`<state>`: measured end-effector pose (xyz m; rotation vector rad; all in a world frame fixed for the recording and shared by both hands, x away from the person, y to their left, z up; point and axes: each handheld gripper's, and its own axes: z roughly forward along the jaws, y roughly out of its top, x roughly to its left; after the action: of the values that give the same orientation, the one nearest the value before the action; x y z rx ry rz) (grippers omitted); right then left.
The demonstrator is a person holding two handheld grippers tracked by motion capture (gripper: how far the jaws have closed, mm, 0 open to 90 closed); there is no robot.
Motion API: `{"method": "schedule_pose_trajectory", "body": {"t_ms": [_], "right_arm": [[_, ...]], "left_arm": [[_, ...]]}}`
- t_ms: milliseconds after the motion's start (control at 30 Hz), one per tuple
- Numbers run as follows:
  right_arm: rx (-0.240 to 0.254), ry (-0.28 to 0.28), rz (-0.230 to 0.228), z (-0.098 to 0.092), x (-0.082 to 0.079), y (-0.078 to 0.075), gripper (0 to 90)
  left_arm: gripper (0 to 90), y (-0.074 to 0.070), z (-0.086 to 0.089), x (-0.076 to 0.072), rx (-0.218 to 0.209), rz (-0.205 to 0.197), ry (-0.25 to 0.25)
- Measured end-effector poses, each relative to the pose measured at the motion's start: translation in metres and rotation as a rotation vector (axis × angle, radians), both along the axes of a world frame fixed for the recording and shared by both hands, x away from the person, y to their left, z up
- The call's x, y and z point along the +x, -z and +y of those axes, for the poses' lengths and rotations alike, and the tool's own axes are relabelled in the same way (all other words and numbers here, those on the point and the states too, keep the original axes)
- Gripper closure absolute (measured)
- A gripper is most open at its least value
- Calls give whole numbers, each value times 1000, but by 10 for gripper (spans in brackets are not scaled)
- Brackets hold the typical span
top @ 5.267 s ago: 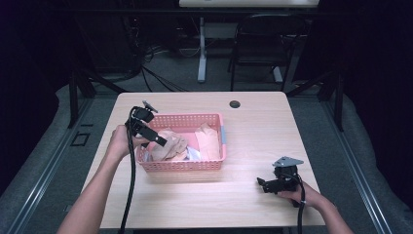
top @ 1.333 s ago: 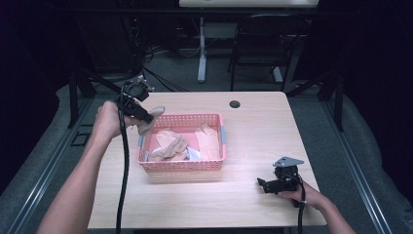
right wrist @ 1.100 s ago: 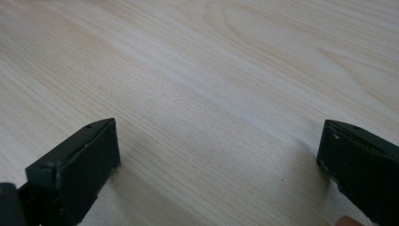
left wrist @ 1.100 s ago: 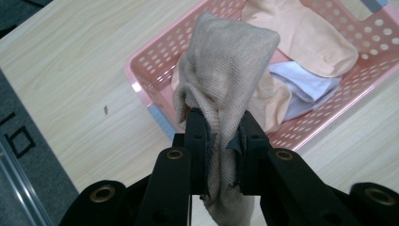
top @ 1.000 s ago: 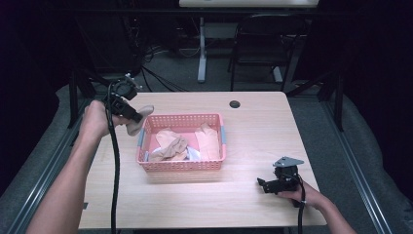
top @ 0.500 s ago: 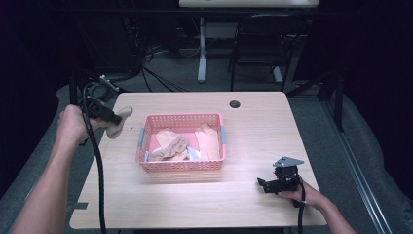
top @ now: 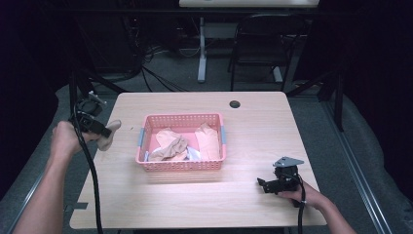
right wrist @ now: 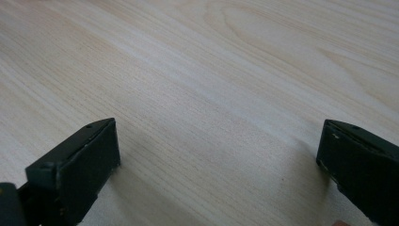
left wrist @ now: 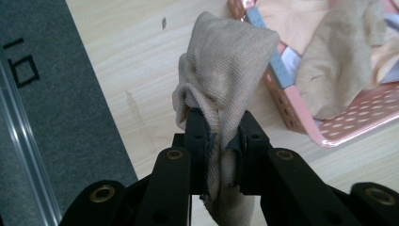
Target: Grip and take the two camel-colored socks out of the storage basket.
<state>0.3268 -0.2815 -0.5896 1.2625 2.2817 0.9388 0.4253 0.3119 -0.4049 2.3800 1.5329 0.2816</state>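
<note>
My left gripper (top: 102,133) (left wrist: 220,136) is shut on a beige sock (top: 108,135) (left wrist: 226,70), held over the table's left edge, left of the pink basket (top: 181,165). The sock bunches up above the jaws and a bit hangs below them. In the basket (left wrist: 301,117) lie more beige and peach socks (top: 171,145) (left wrist: 339,61) and something white-blue (top: 195,154). My right gripper (top: 263,185) (right wrist: 216,155) rests on the table near its front right, jaws wide open over bare wood.
The light wooden table (top: 253,126) has a round cable hole (top: 235,104) at the back. Grey floor (left wrist: 51,117) lies beyond the table's left edge. A chair (top: 258,44) and a desk leg (top: 201,48) stand behind the table.
My left gripper has carried the sock out of the basket, up, then left and down toward the table's left edge. The right gripper has stayed put.
</note>
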Motion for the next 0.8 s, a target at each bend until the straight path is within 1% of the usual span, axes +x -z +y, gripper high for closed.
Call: {"method": "schedule_pose_trajectory", "body": {"t_ms": [67, 133, 167, 300, 333, 367, 400, 433, 500, 567, 600, 633, 667, 700, 800], "right_arm": [[-1, 1, -1, 0, 0, 0, 0], [-4, 1, -1, 0, -1, 0, 0], [-5, -1, -1, 0, -1, 0, 0], [-5, 0, -1, 0, -1, 0, 0], [-5, 0, -1, 0, -1, 0, 0], [-4, 0, -1, 0, -1, 0, 0], [-4, 0, -1, 0, -1, 0, 0], [-4, 0, 0, 0, -1, 0, 0], [-5, 0, 0, 0, -1, 0, 0], [-5, 0, 0, 0, -1, 0, 0], [-5, 0, 0, 0, -1, 0, 0], [-4, 0, -1, 0, -1, 0, 0], [-4, 0, -1, 0, -1, 0, 0], [-5, 0, -1, 0, -1, 0, 0], [-5, 0, -1, 0, -1, 0, 0]], "left_arm": [[776, 10, 2, -1, -6, 4, -6], [775, 18, 4, -3, -6, 17, -13], [775, 23, 5, -3, -11, 15, -13], [775, 45, 9, -4, -25, 41, -23], [775, 45, 9, -4, -25, 41, -23], [775, 57, 11, -4, -35, 51, -21], [775, 57, 11, -4, -35, 51, -21], [774, 69, 13, -5, -45, 62, -11], [773, 81, 14, -8, -36, 76, -10], [774, 92, 16, -10, -43, 92, -14], [773, 92, 16, -10, -43, 92, -14], [772, 102, 17, -11, -43, 106, -22], [771, 102, 17, -11, -43, 106, -22], [769, 109, 17, -10, -45, 125, -27], [762, 119, 17, -8, -42, 143, -42]]}}
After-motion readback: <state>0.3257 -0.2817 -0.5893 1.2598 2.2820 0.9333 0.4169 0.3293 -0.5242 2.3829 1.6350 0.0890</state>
